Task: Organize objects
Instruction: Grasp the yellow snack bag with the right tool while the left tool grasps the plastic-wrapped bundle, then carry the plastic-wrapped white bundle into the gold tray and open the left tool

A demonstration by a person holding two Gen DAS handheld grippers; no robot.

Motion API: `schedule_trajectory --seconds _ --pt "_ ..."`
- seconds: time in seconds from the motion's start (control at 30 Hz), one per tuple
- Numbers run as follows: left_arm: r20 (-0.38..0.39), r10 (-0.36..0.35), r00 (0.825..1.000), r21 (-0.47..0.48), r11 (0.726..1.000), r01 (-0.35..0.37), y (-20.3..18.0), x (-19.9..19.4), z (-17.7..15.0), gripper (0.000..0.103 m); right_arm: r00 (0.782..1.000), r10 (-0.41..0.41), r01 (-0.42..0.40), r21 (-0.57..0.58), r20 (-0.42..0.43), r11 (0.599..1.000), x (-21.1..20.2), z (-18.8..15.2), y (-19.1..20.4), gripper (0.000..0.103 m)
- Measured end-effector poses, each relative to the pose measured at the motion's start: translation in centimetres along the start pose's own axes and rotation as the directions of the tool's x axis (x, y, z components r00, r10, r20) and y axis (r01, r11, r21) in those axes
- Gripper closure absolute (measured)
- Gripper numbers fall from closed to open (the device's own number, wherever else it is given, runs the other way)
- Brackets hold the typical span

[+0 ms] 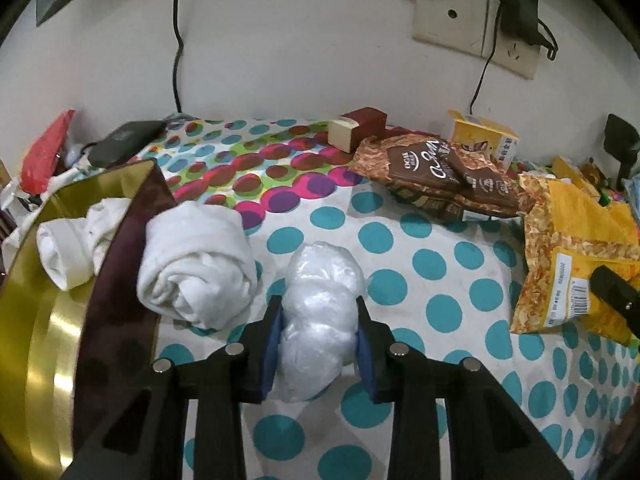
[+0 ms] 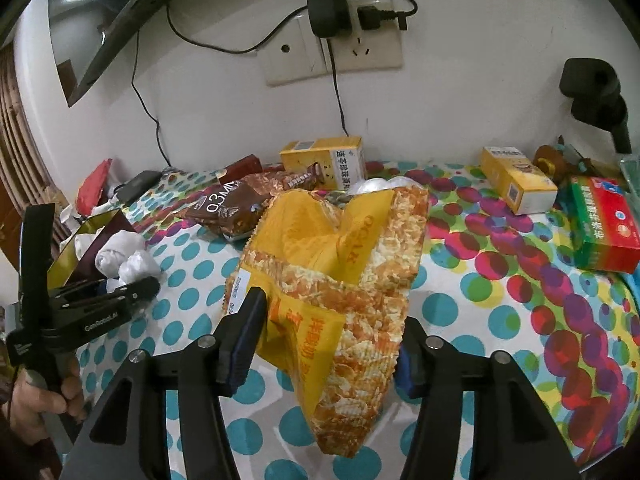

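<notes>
- The left tongs (image 1: 320, 344) were clamped on a crumpled clear plastic bag (image 1: 320, 312), blue pads pressing both its sides, low over the polka-dot tabletop (image 1: 440, 280)
- The right tongs (image 2: 324, 356) straddled a yellow snack bag (image 2: 340, 276); the left pad touched its edge, but whether the right pad pressed it could not be told
- A person's hand (image 2: 36, 404) gripped the left tool's handle at the right wrist view's lower left
- Just left of the plastic bag lay a rolled white cloth (image 1: 196, 272), resting against the rim of a gold-lined box (image 1: 116, 280)
- A second white cloth (image 1: 76, 244) sat inside that box
- Farther back lay a brown snack bag (image 1: 444, 176), with a yellow carton (image 1: 484, 136) behind it near the wall
- At the far right sat a green and red box (image 2: 604, 228)
</notes>
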State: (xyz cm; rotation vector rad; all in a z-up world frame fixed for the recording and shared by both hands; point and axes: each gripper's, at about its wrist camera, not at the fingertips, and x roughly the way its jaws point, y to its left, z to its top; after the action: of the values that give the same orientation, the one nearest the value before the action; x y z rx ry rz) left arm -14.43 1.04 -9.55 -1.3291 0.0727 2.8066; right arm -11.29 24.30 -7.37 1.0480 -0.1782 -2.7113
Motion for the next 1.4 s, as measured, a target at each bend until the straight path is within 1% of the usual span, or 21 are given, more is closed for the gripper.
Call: schedule_trajectory --seconds 0.1,0.2,0.33,0.43,0.57,0.67,0.7,0.8,0.93,1.07,1.2,1.33,1.4 --pt "0.027 0.019 0.999 0.038 0.999 -0.02 -0.8 -0.6 -0.1 0.07 0.999 -0.012 0.014 -0.045 0.041 0.999 -0.8 -0.1 0.9 0.059" --pt "0.054 0.038 0.998 0.083 0.996 -0.042 -1.6 -1.1 -0.1 0.07 0.997 -0.044 0.05 -0.094 0.065 0.994 -1.2 -0.1 2.0 0.06" --pt "0.071 0.053 0.996 0.126 0.99 -0.061 -2.4 -1.3 -0.2 0.07 0.996 -0.053 0.059 -0.095 0.067 0.994 -1.2 0.0 1.9 0.06" --pt "0.072 0.053 0.996 0.128 0.99 -0.062 -2.4 -1.4 -0.2 0.07 0.997 -0.056 0.061 -0.089 0.062 0.994 -1.1 0.1 1.6 0.06" --pt "0.05 0.051 0.997 0.119 0.991 -0.057 -2.3 -0.9 -0.1 0.07 0.995 -0.071 0.077 -0.098 0.064 0.992 -1.0 0.0 1.8 0.059" --pt "0.031 0.049 0.998 0.133 0.99 -0.052 -2.5 -1.0 -0.4 0.07 0.995 -0.076 0.083 -0.102 0.064 0.991 -1.0 0.1 1.9 0.059" --pt "0.027 0.045 0.999 0.14 0.989 -0.048 -2.7 -1.2 -0.5 0.07 0.995 -0.079 0.085 -0.104 0.063 0.991 -1.0 0.1 1.9 0.059" --pt "0.05 0.023 0.998 0.154 0.988 -0.031 -2.9 -2.9 -0.4 0.07 0.994 -0.084 0.091 -0.108 0.066 0.99 -1.1 0.1 2.0 0.059" --pt "0.065 0.033 0.997 0.171 0.984 -0.044 -3.0 -4.8 0.0 0.07 0.995 -0.084 0.09 -0.102 0.063 0.991 -1.1 0.2 1.9 0.058" --pt "0.069 0.029 0.997 0.166 0.985 -0.04 -2.4 -6.1 0.0 0.07 0.995 -0.084 0.089 -0.096 0.058 0.991 -1.0 0.2 1.8 0.057" --pt "0.054 0.037 0.998 0.151 0.987 -0.045 -1.2 -7.0 -0.3 0.07 0.995 -0.084 0.089 -0.095 0.055 0.992 -1.0 0.3 1.8 0.056" --pt "0.061 0.012 0.998 0.094 0.995 -0.018 1.3 -9.4 -0.2 0.07 0.995 -0.085 0.09 -0.096 0.054 0.991 -1.0 0.3 1.8 0.056" --pt "0.072 0.017 0.997 0.067 0.998 -0.022 3.0 -10.7 0.0 0.07 0.995 -0.082 0.087 -0.091 0.052 0.992 -1.0 0.3 1.7 0.056"
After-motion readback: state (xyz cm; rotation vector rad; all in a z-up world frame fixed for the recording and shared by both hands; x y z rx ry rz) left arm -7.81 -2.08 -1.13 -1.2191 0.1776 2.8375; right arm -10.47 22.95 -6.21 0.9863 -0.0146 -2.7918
